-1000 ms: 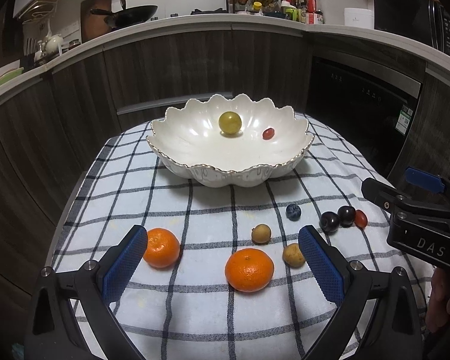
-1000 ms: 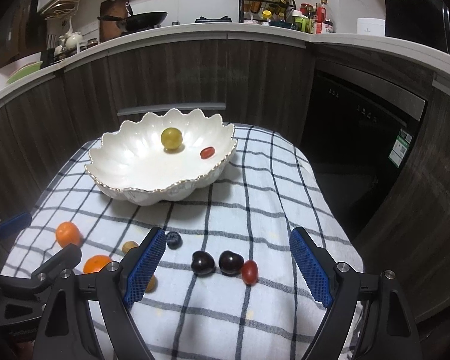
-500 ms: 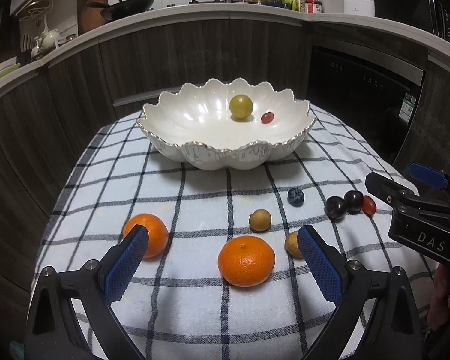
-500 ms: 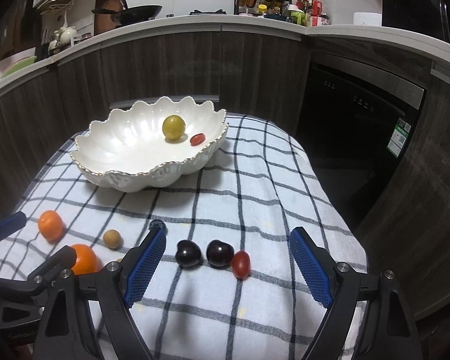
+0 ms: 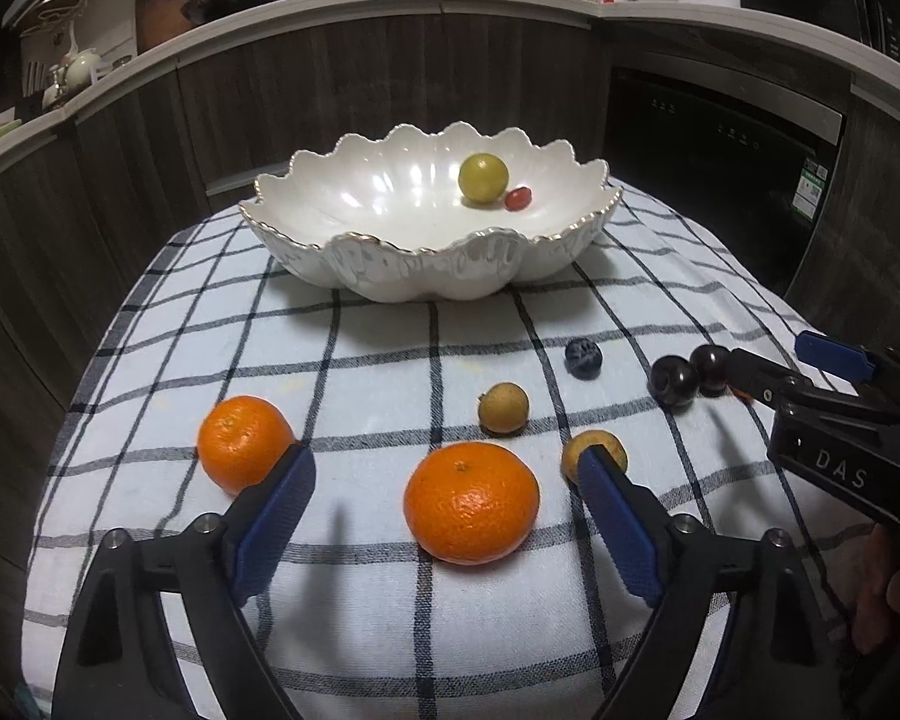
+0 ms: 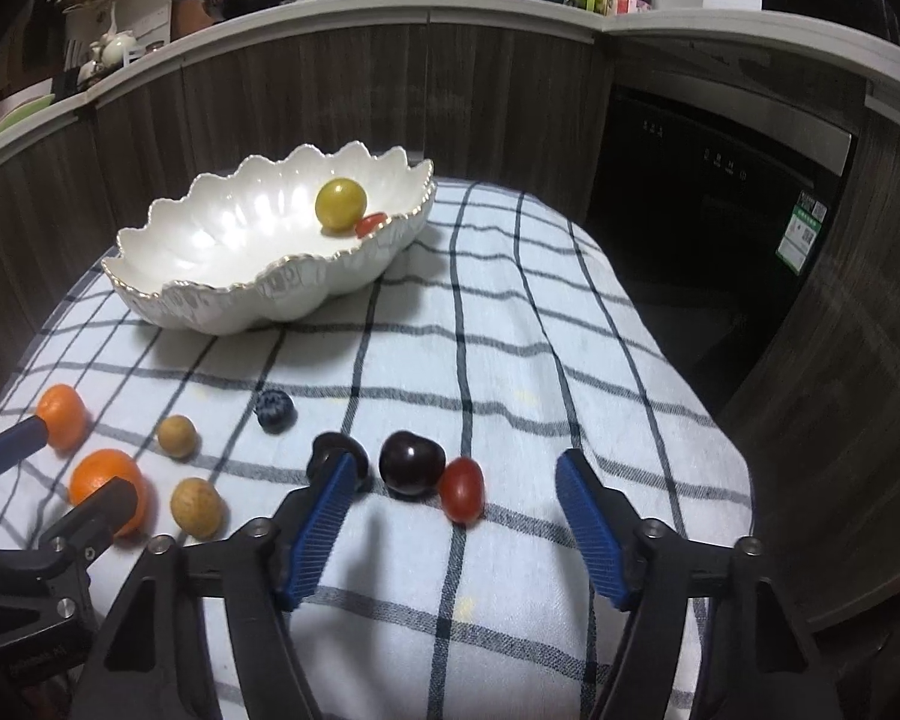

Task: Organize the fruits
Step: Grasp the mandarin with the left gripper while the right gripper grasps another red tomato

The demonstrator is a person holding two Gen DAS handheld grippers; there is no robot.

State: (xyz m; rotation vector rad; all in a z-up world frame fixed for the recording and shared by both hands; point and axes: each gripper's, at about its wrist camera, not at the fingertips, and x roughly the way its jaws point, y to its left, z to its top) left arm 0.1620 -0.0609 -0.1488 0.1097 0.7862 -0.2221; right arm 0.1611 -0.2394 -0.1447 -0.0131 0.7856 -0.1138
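Both grippers had sunk toward the cloth; the left gripper and right gripper had just been closing, jaws apart, gripping nothing. Two oranges, two cherries lay outside the bowl.

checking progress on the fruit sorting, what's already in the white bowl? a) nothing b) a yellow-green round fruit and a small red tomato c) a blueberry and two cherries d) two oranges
b: the white bowl holds only a yellow-green round fruit with a small red tomato beside it; the other fruit lies on the checked cloth.
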